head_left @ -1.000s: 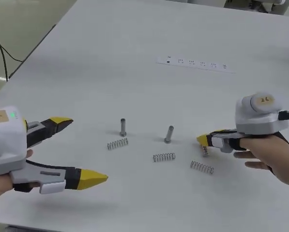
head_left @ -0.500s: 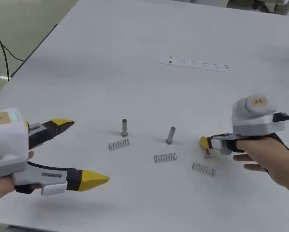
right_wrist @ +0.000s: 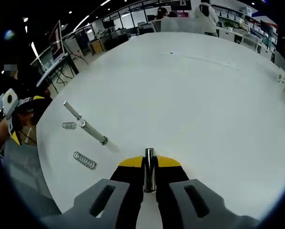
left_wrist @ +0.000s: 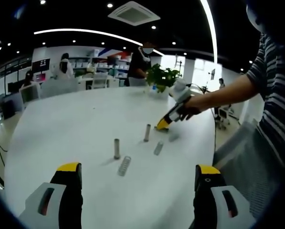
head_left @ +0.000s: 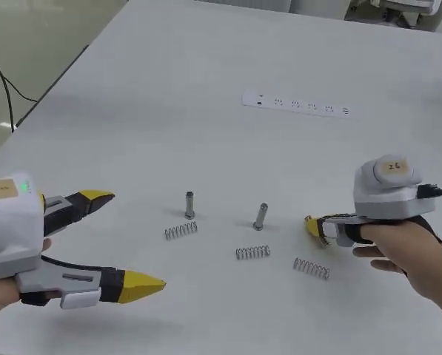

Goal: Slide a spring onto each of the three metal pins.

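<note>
Two metal pins [head_left: 189, 205] [head_left: 260, 215] stand upright on the white table [head_left: 206, 133]. Three springs [head_left: 180, 231] [head_left: 252, 252] [head_left: 310, 268] lie flat in front of them. My right gripper [head_left: 313, 225] is to the right of the pins, shut on the third pin [right_wrist: 149, 174], which sticks out between its yellow tips. My left gripper [head_left: 121, 238] is held open at the near left, with nothing between its fingers. In the left gripper view the pins [left_wrist: 117, 148] [left_wrist: 147, 132] and a spring [left_wrist: 124, 165] lie ahead of the left gripper [left_wrist: 138, 168], with the right gripper [left_wrist: 163, 124] beyond.
A white power strip [head_left: 295, 103] lies further back on the table. The table's left edge [head_left: 50, 81] drops to the floor, where a black cable [head_left: 2, 89] runs. People and desks stand far behind.
The camera has tilted, so everything sits a little lower in view. My right gripper keeps its hold on the pin near the right spring. The left gripper stays open in place.
</note>
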{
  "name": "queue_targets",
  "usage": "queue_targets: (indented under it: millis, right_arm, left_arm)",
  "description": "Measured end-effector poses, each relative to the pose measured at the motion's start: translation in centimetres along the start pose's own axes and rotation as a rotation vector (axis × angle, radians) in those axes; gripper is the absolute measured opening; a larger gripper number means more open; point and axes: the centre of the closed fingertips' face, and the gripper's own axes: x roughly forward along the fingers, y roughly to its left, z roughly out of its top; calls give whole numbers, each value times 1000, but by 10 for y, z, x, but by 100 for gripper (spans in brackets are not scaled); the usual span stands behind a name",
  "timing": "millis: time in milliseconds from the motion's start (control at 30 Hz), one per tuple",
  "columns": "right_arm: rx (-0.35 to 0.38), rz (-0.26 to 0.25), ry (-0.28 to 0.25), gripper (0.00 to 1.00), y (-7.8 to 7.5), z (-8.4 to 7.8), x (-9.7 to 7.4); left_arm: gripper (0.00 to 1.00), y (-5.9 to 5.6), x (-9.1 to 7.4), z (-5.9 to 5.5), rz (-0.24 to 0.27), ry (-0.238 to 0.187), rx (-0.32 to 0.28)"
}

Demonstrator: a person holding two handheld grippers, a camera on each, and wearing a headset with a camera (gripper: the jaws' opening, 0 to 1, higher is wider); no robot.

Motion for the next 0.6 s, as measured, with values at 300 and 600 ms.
queue_targets:
  millis: [300,600]
  right_arm:
    - [-26,16,-71,5,4,10,-9]
    - [-50,19,-107,5,10,15,-14]
  left_arm:
    - [95,1,2,4,-5,-3,9]
    - [95,1,2,8,-9,-9,20]
